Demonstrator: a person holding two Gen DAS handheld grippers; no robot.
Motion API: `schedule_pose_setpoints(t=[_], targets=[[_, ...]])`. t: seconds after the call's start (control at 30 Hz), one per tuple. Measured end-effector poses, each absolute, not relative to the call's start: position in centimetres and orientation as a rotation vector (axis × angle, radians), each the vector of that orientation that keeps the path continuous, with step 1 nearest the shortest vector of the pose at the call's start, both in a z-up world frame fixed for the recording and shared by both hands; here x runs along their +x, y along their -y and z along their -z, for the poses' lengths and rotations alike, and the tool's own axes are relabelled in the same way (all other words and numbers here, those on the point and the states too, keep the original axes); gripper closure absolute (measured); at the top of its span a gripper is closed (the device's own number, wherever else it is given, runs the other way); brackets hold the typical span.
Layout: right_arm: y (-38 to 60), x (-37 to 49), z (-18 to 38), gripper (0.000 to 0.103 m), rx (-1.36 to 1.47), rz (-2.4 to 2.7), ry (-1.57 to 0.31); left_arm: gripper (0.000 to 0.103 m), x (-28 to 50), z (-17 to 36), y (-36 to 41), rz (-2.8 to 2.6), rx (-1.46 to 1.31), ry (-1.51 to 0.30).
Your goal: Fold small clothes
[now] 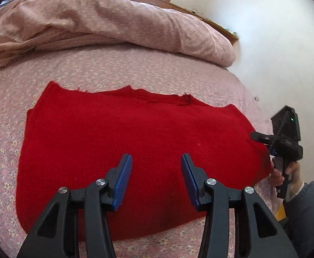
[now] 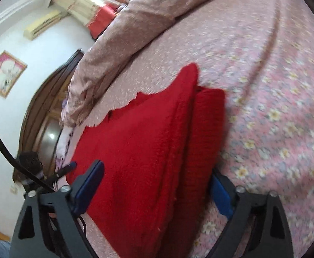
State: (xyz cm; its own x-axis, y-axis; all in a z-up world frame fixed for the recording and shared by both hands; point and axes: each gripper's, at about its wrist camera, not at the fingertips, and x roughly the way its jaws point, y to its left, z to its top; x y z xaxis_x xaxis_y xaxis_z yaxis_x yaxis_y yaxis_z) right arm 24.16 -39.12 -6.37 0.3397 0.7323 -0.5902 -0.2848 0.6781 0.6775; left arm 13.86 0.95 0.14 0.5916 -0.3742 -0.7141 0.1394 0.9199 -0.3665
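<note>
A red knitted garment (image 1: 135, 142) lies spread flat on the pink floral bedsheet (image 1: 114, 68). My left gripper (image 1: 156, 157) hovers over its near middle, open, with nothing between its blue pads (image 1: 124, 172). At the garment's right edge a hand (image 1: 285, 172) holds my right gripper (image 1: 259, 138). In the right wrist view the garment (image 2: 148, 142) shows a doubled, layered edge running between the wide-apart jaws of my right gripper (image 2: 157, 178). Its blue pads (image 2: 90, 185) flank the cloth without pressing on it, and the far pad (image 2: 221, 195) is partly hidden behind the fold.
A rolled pink quilt (image 1: 114, 21) lies across the back of the bed. A white wall (image 1: 275, 53) runs close along the bed's right side. A wooden headboard (image 2: 38, 111), a framed picture (image 2: 4, 73) and a black cable (image 2: 0, 142) show in the right wrist view.
</note>
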Motion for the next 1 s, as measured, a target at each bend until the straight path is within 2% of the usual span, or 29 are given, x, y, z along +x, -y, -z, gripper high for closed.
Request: schedule_pose_setpoints(t=[0.07,0.1,0.17,0.23,0.37,0.5,0.63,0.77,1.0], targets=[[39.3,24.9,6.9,0.046,0.565,-0.676,-1.071,0.063,14.2,-0.3,-0.4,0.318,-0.295,-0.897],[39.7,25.4,7.3,0.074,0.632,-0.656,-1.119,0.063,14.4,-0.4,-0.1,0.327,-0.303,-0.904],[40.2,25.9,8.0,0.076,0.767,-0.631,-1.199,0.065,15.2,-0.4,0.7,0.351,-0.32,-0.925],[39.1,25.7,6.8,0.077,0.656,-0.606,-1.182,0.088,16.1,-0.6,1.8,0.368,-0.333,-0.941],[37.3,25.4,4.3,0.078,0.565,-0.58,-1.14,0.102,16.7,-0.3,3.3,0.375,-0.328,-0.936],[37.0,25.7,3.7,0.078,0.58,-0.552,-1.141,0.103,15.9,-0.2,5.4,0.443,-0.278,-0.919],[36.3,26.3,4.1,0.078,0.586,-0.522,-1.161,0.103,16.4,2.0,7.1,0.34,-0.196,-1.011],[36.1,26.2,3.8,0.078,0.597,-0.511,-1.165,0.103,16.4,2.3,8.4,0.304,-0.113,-1.014],[32.9,25.4,-1.3,0.079,0.556,-0.413,-1.179,0.103,16.3,1.7,6.8,0.328,-0.214,-1.044]])
